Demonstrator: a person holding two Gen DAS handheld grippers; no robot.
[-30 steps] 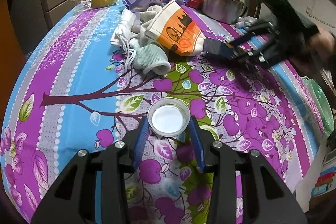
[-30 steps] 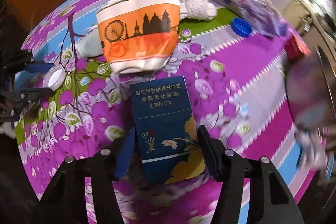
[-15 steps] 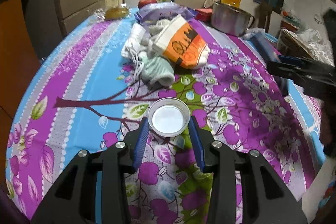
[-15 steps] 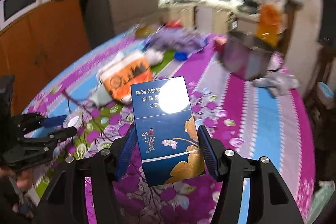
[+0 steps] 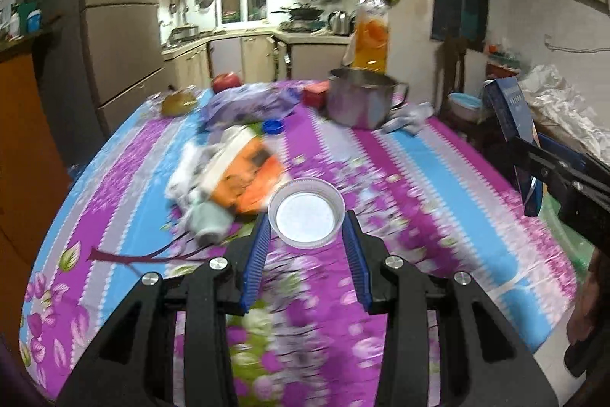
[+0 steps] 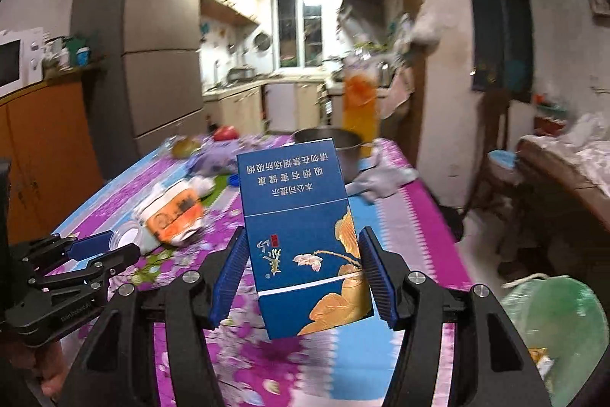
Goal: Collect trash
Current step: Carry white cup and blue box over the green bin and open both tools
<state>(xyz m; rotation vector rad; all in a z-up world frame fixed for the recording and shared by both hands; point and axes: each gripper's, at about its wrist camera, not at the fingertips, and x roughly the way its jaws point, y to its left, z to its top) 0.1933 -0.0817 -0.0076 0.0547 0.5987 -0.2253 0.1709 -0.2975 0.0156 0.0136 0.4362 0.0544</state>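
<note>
1. Left gripper: fingers closed to the width of a clear plastic lid, clamping its rim on both sides, raised above the bench.
2. Right gripper: fingers half spread, pressed against both sides of a blue cigarette box, held upright and clear of the bench.
3. Box: gold floral print, lettering upside down.
4. Green-lined bin: near right, below the bench edge.
5. Crumpled orange paper bag: lying on the bench, left of centre.

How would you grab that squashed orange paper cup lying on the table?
Judging by its pose, pinch the orange paper cup across its flattened body, coming down from above. It lies crushed on its side, leaning on the cloths, so the thin flat walls probably fit between fingers best.
</note>
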